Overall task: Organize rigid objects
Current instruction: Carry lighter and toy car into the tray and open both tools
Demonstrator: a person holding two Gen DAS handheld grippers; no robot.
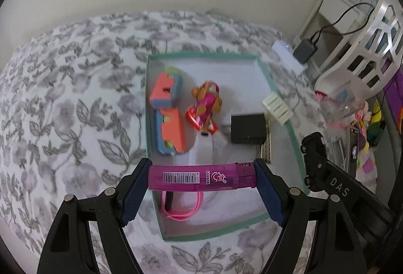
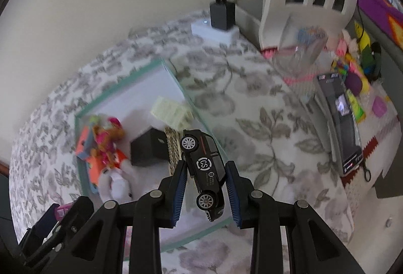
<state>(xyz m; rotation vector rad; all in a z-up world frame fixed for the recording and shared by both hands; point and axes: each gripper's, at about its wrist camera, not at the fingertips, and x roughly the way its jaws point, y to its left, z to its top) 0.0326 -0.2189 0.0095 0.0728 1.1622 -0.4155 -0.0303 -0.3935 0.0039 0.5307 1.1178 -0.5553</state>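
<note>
Left tool (image 1: 201,188) pinches a purple tube (image 1: 199,177) lengthwise; right tool (image 2: 206,194) pinches a black toy car (image 2: 205,168).

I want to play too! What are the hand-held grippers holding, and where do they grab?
Left hand-held gripper: purple tube, pinched at its two ends. Right hand-held gripper: black toy car, squeezed roof and underside.

Purple lighter (image 1: 201,177) and black toy car (image 2: 205,170) (both gripper-held) above box (image 1: 297,148).
</note>
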